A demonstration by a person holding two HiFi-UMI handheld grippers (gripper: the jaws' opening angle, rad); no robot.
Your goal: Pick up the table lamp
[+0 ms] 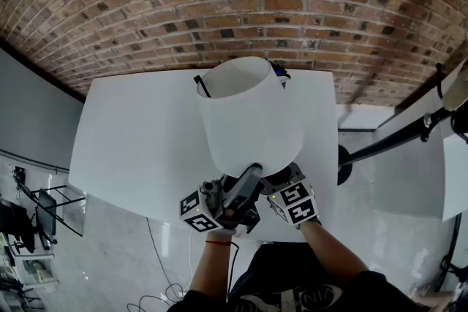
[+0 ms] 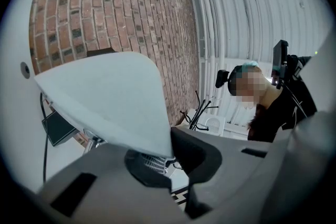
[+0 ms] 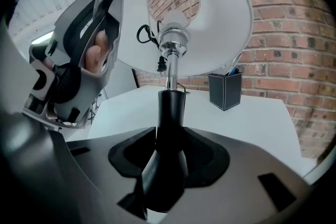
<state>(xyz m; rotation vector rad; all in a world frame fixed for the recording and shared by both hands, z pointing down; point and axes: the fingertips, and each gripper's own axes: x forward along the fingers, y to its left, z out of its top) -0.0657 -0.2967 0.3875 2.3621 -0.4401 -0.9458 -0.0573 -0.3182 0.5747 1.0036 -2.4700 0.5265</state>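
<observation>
Table lamp sits dead centre of the head view, its white shade over the near half of the white table, and both tools are tucked in under it at the lower middle of the frame. The right gripper is clamped tight on the black stem low in its own view, so that one looks set to carry the weight. The left gripper has its jaws drawn narrow with the shade's lower rim caught between them. Whether the base is off the table, no view shows. To do this lift well, I'd say raise straight up from the stem, keep the table lamp upright, and let the left side only steady the shade, since a hard pinch could dent that thin rim. Watch the black cord hanging inside the shade, too. The count: one lamp, one shade, one stem, two grippers, one cord, and one dark box at the back, right of the stem.
</observation>
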